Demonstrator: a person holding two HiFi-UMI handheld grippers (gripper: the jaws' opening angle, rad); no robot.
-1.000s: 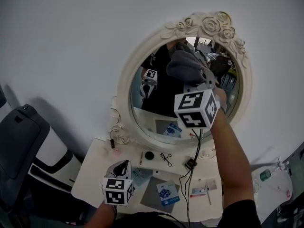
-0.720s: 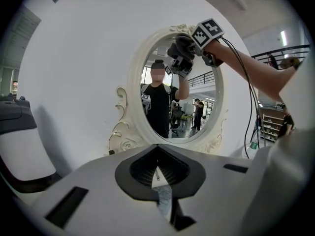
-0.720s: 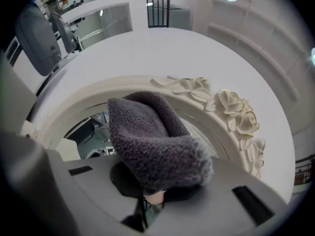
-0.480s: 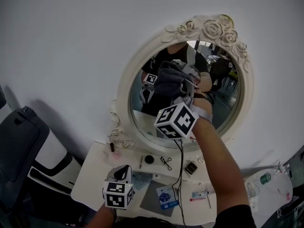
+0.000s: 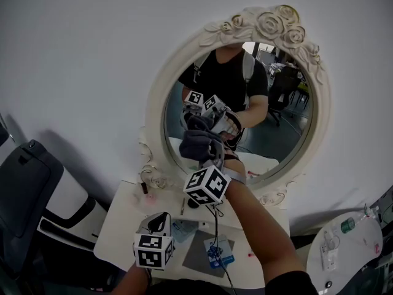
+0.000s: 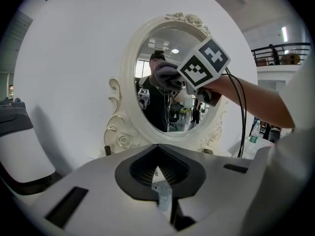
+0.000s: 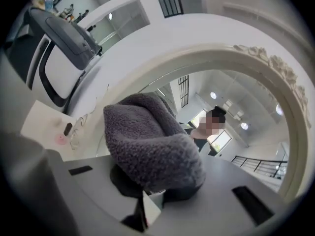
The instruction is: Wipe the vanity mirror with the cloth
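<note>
1. Where the head view looks down, the right gripper point(image 5: 209, 153) sits at frame centre. Its fingers are clenched on a dark grey fleecy cloth point(image 5: 195, 144), held at the lower left of the vanity mirror point(image 5: 279, 128). The cloth covers the jaw tips and the spot where it meets the glass, so contact cannot be confirmed. The left gripper point(image 5: 157, 219) hangs at bottom centre-left over the white vanity table point(image 5: 120, 223), well apart from the mirror. The items on the table are too small to name.
2. In the left gripper view, the left gripper point(image 6: 162, 196) fills the lower frame, jaws pressed together with nothing between them. Beyond, at upper centre, the cloth point(image 6: 165, 75) lies against the left of the vanity mirror point(image 6: 165, 119). The person's forearm point(image 6: 256, 100) is cut off at the right edge.
3. In the right gripper view, the cloth point(image 7: 147, 141) bulges up at centre, pinched at its base by the right gripper point(image 7: 152, 198), and it hides the jaw tips. The mirror's carved frame point(image 7: 275, 77) arcs across the upper right, cut off at the edge.
</note>
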